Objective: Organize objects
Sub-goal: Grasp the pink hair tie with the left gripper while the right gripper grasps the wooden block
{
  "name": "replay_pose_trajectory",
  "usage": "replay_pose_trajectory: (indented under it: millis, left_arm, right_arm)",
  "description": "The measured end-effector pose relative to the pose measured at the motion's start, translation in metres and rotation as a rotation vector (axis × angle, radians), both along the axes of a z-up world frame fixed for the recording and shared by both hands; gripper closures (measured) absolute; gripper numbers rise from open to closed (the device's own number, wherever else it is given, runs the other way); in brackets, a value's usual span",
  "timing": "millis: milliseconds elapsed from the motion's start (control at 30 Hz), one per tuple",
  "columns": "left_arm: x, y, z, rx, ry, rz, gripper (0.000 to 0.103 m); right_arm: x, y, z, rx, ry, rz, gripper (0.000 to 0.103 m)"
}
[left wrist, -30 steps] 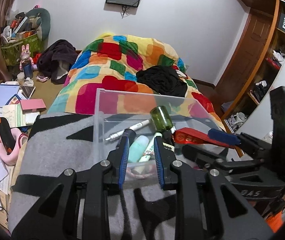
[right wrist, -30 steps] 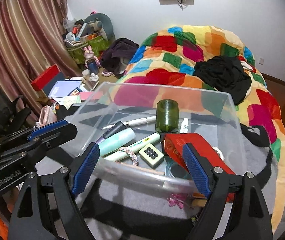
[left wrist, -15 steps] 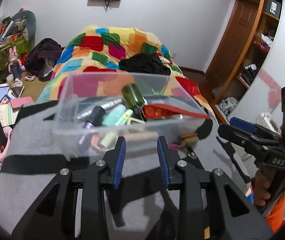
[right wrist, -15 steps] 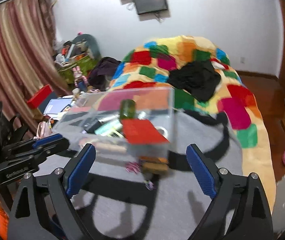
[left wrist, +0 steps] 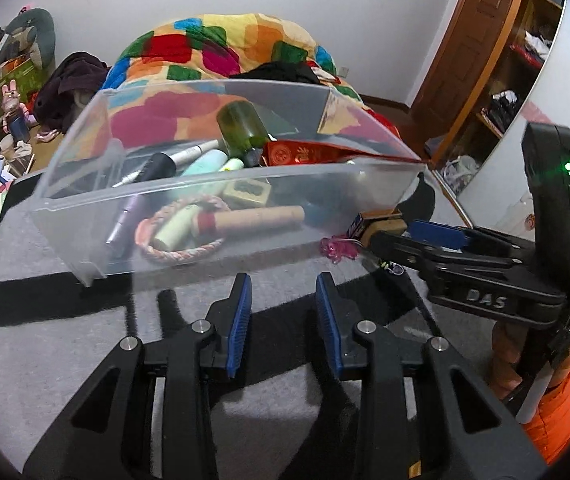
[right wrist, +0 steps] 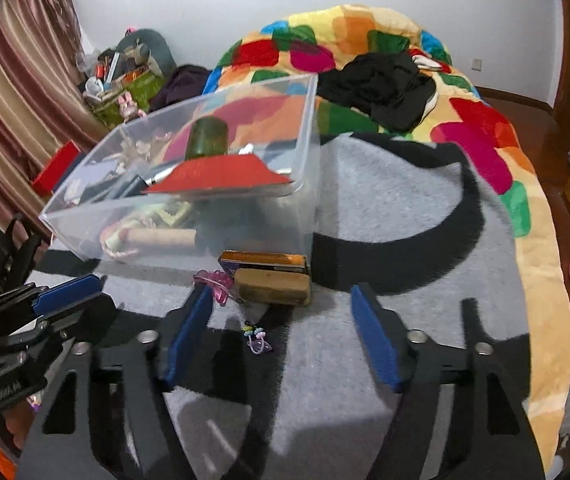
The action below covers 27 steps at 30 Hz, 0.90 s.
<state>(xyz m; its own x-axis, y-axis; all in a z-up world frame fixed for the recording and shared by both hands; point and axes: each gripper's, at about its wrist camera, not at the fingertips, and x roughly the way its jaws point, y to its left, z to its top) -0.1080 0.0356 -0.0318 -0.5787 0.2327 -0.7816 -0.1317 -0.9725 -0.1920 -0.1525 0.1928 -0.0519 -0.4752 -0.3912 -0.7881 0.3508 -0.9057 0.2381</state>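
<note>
A clear plastic bin (left wrist: pixel 133 216) (right wrist: pixel 305 120) stands on the grey blanket. It holds a green bottle (left wrist: pixel 243 126) (right wrist: pixel 207 138), a red packet (left wrist: pixel 313 154) (right wrist: pixel 221 174), pens, tubes, a cardboard tube (left wrist: pixel 257 216) and a braided band (left wrist: pixel 181 250). Beside the bin lie a brown block (right wrist: pixel 273 286) under a dark flat box (right wrist: pixel 265 260), a pink clip (right wrist: pixel 217 282) and a small bead charm (right wrist: pixel 257 338). My left gripper (left wrist: pixel 283 314) is open and empty, just short of the bin. My right gripper (right wrist: pixel 281 334) is wide open over the loose items.
A colourful quilt (right wrist: pixel 485 136) with black clothing (right wrist: pixel 381 84) covers the bed behind. Clutter lies on the floor at the left (left wrist: pixel 1 80). A wooden wardrobe (left wrist: pixel 497 60) stands at the right. The bed edge drops off on the right (right wrist: pixel 557 300).
Both grippers have drawn back out of the bin. The right gripper released the red packet into the bin, then moved down over the loose items beside it.
</note>
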Motion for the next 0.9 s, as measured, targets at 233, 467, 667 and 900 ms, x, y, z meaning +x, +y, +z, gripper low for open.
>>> replay_pose_trajectory:
  millis: [233, 467, 667, 900]
  left_arm:
    - [-0.018, 0.025, -0.005, -0.047, -0.037, -0.046, 0.070]
    - [-0.045, 0.051, -0.015, -0.063, -0.103, -0.071, 0.070]
    - [-0.053, 0.068, -0.023, -0.122, -0.100, -0.057, 0.063]
    - [-0.043, 0.075, -0.026, -0.195, -0.045, -0.057, 0.075]
  right_arm:
    - [0.000, -0.001, -0.001, 0.015, 0.007, 0.011, 0.066]
    - [0.017, 0.023, 0.003, -0.019, 0.033, -0.001, 0.066]
    - [0.025, 0.043, 0.005, -0.059, 0.042, -0.010, 0.066]
    - [0.032, 0.042, 0.005, -0.070, 0.061, 0.011, 0.066]
